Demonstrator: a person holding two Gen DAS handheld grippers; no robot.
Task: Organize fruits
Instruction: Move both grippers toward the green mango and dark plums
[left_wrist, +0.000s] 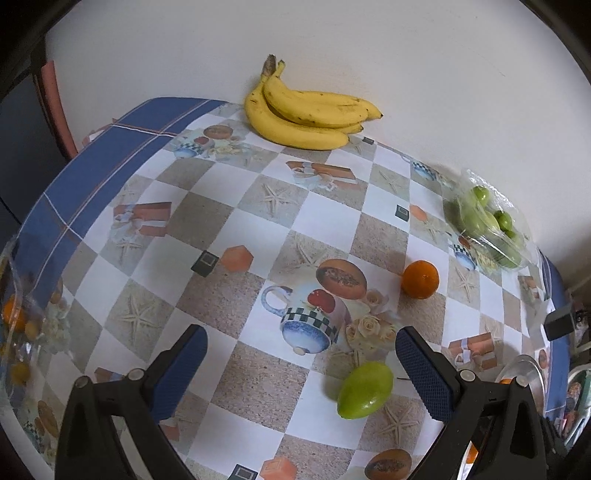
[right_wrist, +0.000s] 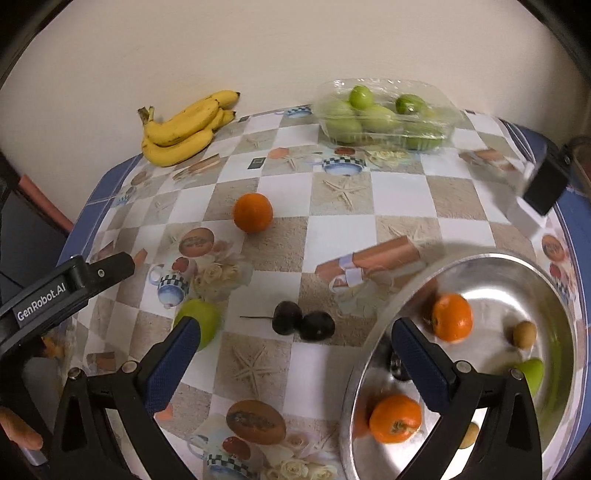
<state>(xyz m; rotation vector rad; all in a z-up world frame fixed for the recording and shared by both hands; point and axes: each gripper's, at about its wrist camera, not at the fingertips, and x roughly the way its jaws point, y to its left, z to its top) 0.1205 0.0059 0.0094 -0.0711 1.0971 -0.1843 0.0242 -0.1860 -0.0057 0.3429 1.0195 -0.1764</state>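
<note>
The left gripper (left_wrist: 301, 352) hovers over the middle of the surface (left_wrist: 236, 221) with its jaws spread wide and nothing between them. A loose green fruit (left_wrist: 365, 390) lies just inside its right finger, near the front edge. A single orange (left_wrist: 420, 279) sits farther back, apart from the green fruit. A bunch of bananas (left_wrist: 306, 110) rests at the back edge against the wall, and a clear plastic tub of green fruits (left_wrist: 487, 221) sits toward the back right corner.

The right gripper (right_wrist: 295, 341) also has its jaws spread and empty, one finger over the rim of a metal bowl (right_wrist: 517, 269) at the front right corner. In the bowl lie two oranges (right_wrist: 452, 316), a small brown fruit (right_wrist: 524, 334) and part of a green one. Two dark fruits (right_wrist: 303, 322) touch each other on the surface just left of the bowl.
</note>
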